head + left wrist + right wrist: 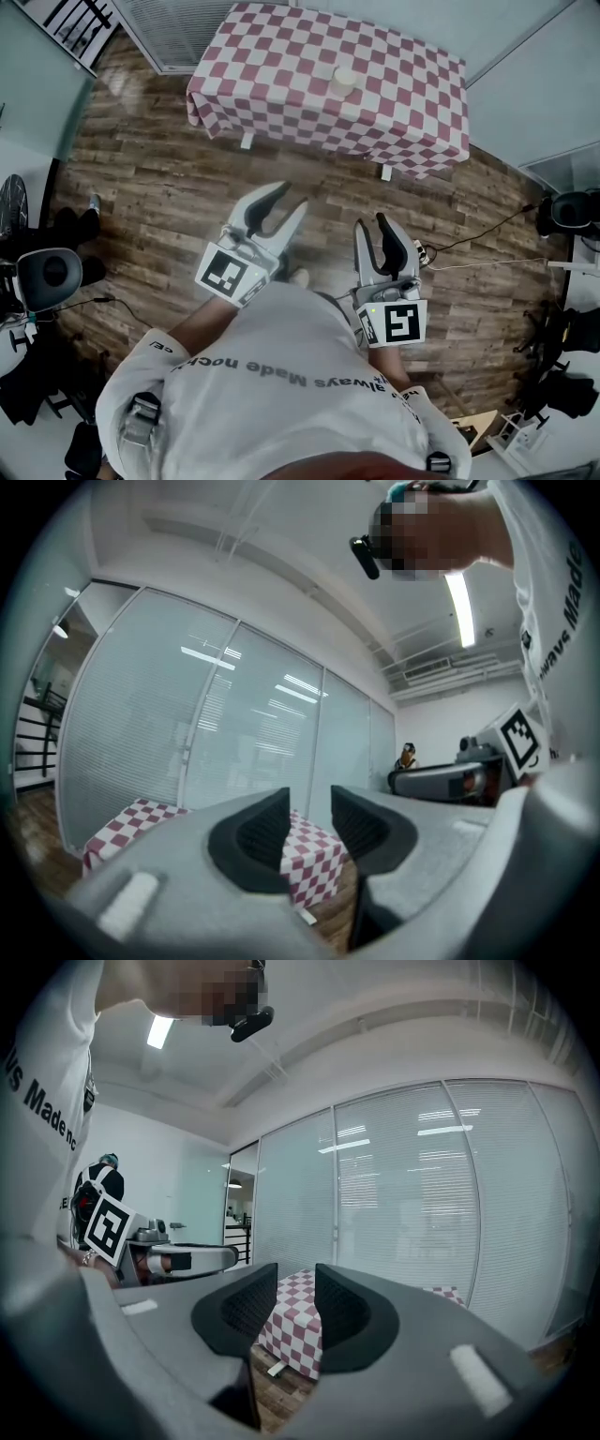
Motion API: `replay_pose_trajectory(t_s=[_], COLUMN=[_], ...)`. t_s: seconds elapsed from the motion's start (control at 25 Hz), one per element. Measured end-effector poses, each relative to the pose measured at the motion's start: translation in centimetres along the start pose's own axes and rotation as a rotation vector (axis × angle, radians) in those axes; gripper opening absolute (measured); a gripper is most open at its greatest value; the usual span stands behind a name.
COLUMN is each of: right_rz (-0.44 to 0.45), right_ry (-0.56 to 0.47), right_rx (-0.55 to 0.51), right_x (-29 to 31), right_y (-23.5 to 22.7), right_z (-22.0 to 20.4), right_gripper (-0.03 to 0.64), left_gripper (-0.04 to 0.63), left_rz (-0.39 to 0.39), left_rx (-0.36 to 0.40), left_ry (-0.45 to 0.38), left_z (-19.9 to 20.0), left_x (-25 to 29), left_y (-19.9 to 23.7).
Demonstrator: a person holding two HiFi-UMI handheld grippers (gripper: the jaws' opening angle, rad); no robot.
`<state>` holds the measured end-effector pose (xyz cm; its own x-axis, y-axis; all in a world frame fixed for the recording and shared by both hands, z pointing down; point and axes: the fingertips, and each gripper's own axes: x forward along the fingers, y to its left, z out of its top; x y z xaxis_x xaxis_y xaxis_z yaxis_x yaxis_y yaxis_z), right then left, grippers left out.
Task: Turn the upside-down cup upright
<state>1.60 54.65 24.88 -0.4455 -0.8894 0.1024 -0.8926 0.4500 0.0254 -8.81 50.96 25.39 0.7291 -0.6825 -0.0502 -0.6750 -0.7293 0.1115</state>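
Observation:
A small white cup (345, 79) stands upside down on the table (281, 56), which wears a red and white checked cloth, at the far end of the head view. Both grippers are held close to the person's body, well short of the table, and point level toward it. My left gripper (292, 195) has its jaws nearly together, with nothing between them. My right gripper (371, 221) looks the same, empty with only a narrow slit. In the left gripper view the left gripper (309, 799) frames the table (309, 864). The right gripper (296, 1274) frames the table (291, 1330) likewise. Neither gripper view shows the cup.
Wood-plank floor lies between me and the table. A black office chair (47, 277) stands at the left. Dark equipment (572, 211) and a floor cable (487, 230) are at the right. Glass walls with blinds (450, 1204) rise behind the table.

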Motion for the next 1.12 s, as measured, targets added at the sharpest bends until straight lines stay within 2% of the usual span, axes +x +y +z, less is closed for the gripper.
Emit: replay_pose_trajectory(t_s=[0.32, 0.68, 0.84, 1.12], right_rz=[0.007, -0.04, -0.04, -0.05], right_ry=[-0.004, -0.004, 0.004, 0.017], right_rx=[-0.001, 0.013, 0.016, 0.032], right_x=[9.4, 18.2, 20.1, 21.7], right_y=[-1.0, -1.1, -0.5, -0.9], right_z=[1.4, 2.3, 2.4, 1.7], right_gripper=[0.126, 0.126, 0.126, 0.126], left_gripper=[0.14, 0.14, 0.14, 0.14], left_rz=[-0.001, -0.045, -0.041, -0.038], left_rx=[0.0, -0.004, -0.001, -0.026], left_ry=[-0.005, 0.004, 0.01, 0.017], left_z=[1.2, 2.0, 2.0, 1.4], left_x=[3.5, 6.1, 6.0, 6.5], left_y=[8.6, 17.0, 19.5, 21.0])
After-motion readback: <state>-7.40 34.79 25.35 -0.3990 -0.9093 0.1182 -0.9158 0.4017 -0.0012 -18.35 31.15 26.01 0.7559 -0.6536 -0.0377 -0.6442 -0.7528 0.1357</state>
